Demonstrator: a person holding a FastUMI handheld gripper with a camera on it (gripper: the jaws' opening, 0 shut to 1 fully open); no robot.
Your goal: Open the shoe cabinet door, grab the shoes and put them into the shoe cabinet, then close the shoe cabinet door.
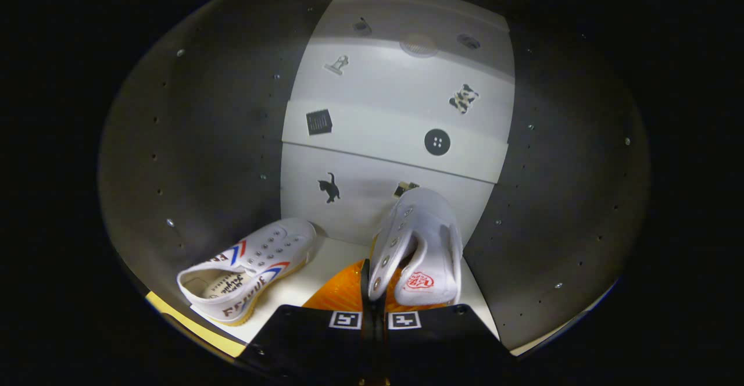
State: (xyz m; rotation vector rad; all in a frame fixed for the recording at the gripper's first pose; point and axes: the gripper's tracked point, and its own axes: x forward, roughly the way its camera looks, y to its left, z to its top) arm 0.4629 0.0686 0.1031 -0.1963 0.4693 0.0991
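Our claw [375, 293] has its two fingers drawn together on the side wall of a white canvas shoe [421, 246], pinching the eyelet edge of the upper between them, so we judge it clamped on that shoe. We hold it by that thin flap because it gives the fingers something narrow to bite, and the shoe hangs from it with the opening and the printed insole facing back towards us. Its long axis runs away from the claw, heel near the fingers and toe pointing ahead and slightly up, towards the back panel [395, 118] of the shoe cabinet. That white panel carries small stickers, a cat and a button among them. Off to the left of the fingers, the second shoe [250, 267] already lies on the cabinet's pale shelf floor [302, 287], resting on its sole. Its heel opening is nearer us, and its toe angles inward towards the back panel. We judge it set to one side to leave room beside it for the held shoe. The dark side walls [192, 142] close in on both sides, so the claw is working inside the cabinet.
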